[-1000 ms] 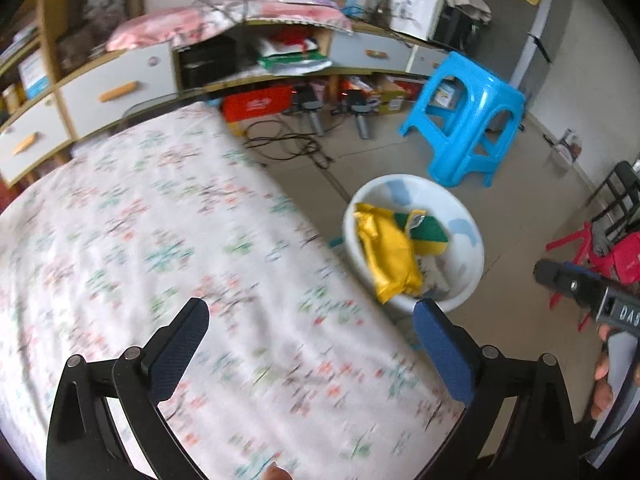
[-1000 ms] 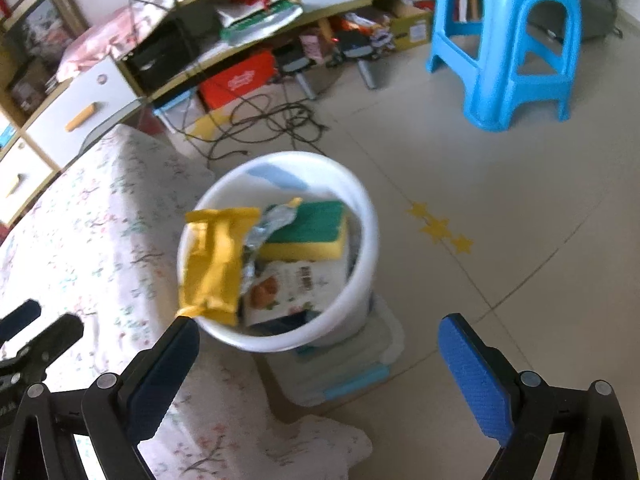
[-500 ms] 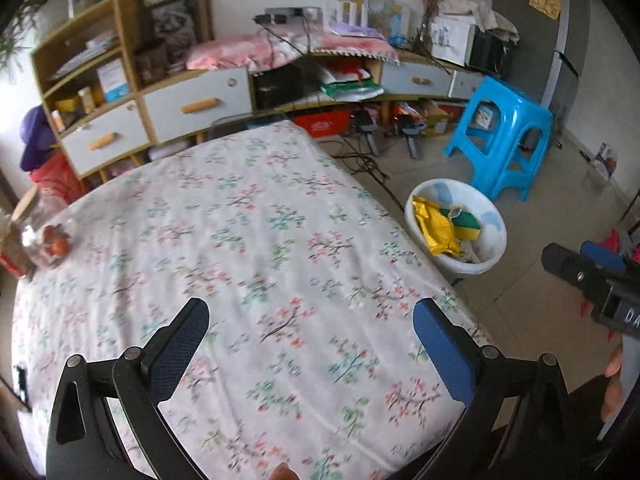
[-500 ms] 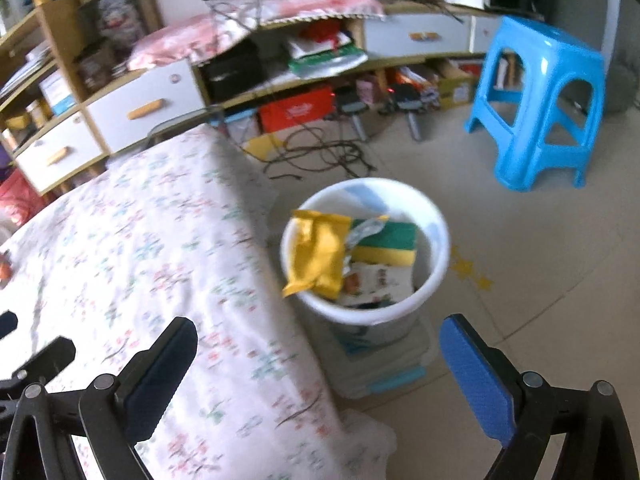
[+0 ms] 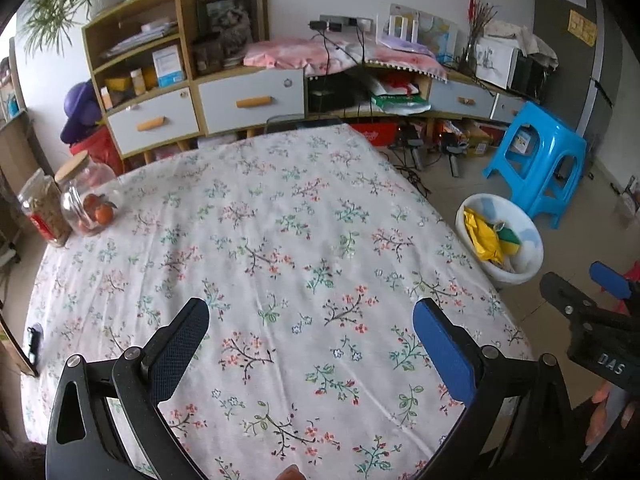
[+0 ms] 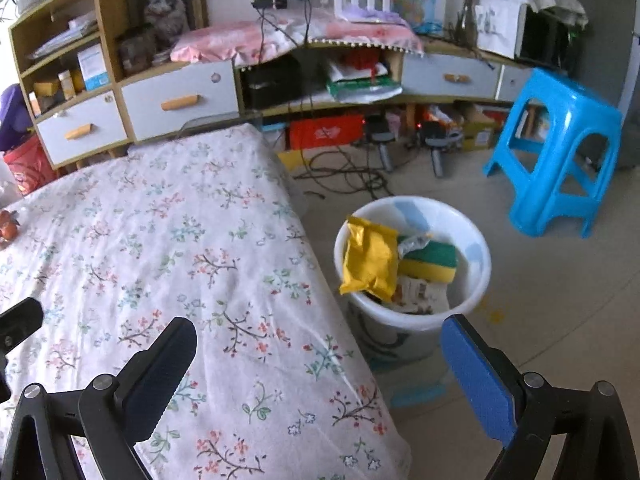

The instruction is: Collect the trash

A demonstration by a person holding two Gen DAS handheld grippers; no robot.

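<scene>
— Trash, where is it all now?

— Off to the right of my left tongs (image 5: 308,320) and straight ahead of my right tongs (image 6: 320,348), in the round white plastic bin (image 6: 476,284) on the floor beside the table. A crumpled yellow foil packet (image 6: 370,260) leans over its near rim, a green-and-yellow sponge (image 6: 430,262) lies behind it, and a printed paper wrapper (image 6: 420,294) sits lower down.

— And your tongs?

— Both spread wide with nothing between the blue pads. The left pair hangs over the white cloth with small flower sprigs (image 5: 280,240); the right pair straddles the table edge, one pad over the cloth and the other over the tiled floor (image 6: 560,300).

— Anything left to pick up?

— Not that I can see. Ahead of the left tongs the cloth is bare. Far off to their left stand a glass jar with a wooden lid (image 5: 86,200), holding small orange fruit, and a clear jar of brown snacks (image 5: 42,212), and I judge those are kept things, not rubbish. A small dark object (image 5: 34,342) lies at the left edge; I cannot tell what it is.

— So which step is this?

— The last check, I would say. Next I should sweep the view across the cloth edges, and if that dark thing proves to be litter, reach the left tongs over, pinch it and carry it to the bin.
</scene>
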